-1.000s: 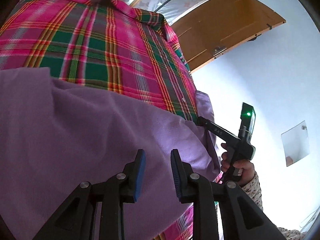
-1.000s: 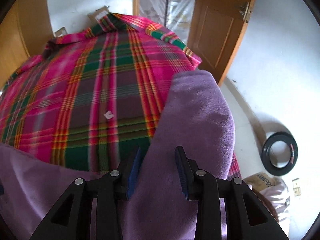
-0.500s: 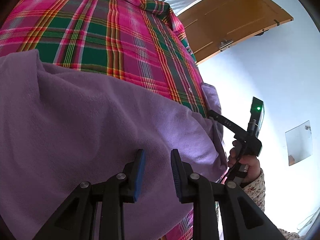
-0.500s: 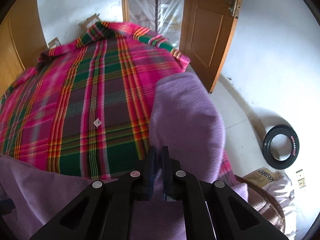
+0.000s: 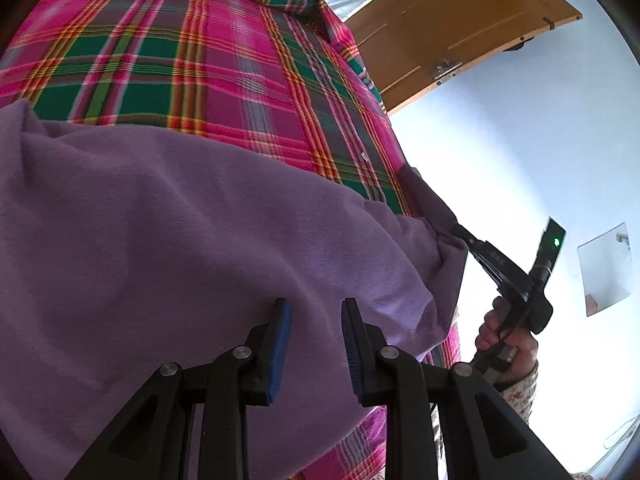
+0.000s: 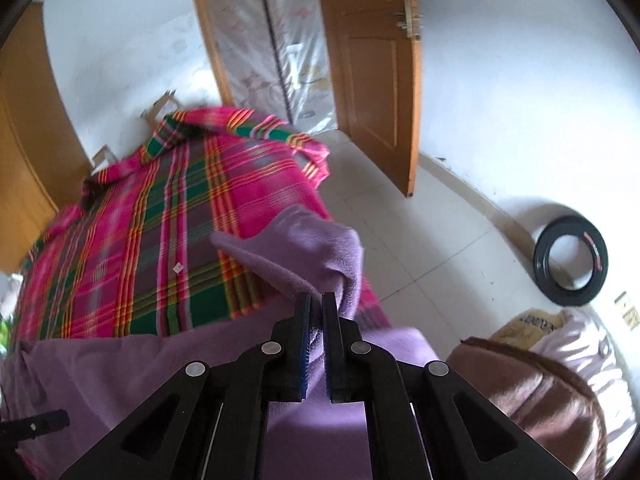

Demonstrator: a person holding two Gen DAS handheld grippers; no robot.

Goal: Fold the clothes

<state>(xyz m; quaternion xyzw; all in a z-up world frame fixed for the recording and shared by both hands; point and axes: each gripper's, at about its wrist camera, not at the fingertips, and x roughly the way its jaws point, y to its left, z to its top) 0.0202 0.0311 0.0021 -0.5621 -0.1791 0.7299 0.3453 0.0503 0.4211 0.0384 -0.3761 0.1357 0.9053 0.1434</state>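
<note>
A purple fleece garment (image 5: 192, 240) lies spread over a pink and green plaid bedcover (image 5: 208, 64). My left gripper (image 5: 316, 312) hovers open just above the fleece, nothing between its blue pads. In the right wrist view my right gripper (image 6: 316, 304) is shut on a lifted part of the purple fleece garment (image 6: 304, 256), which rises in a bunched fold above the plaid bedcover (image 6: 168, 232). In the left wrist view, the right gripper (image 5: 460, 232) pinches the garment's right edge, held by a hand (image 5: 504, 332).
An open wooden door (image 6: 376, 76) and white tiled floor (image 6: 424, 236) lie right of the bed. A black tyre (image 6: 570, 266) leans on the wall. A brown cloth heap (image 6: 532, 392) and a white bag (image 6: 576, 336) sit at the lower right.
My right gripper closed on the fleece about half a second ago and has since lifted it up and back. The left gripper stays open over the garment.
</note>
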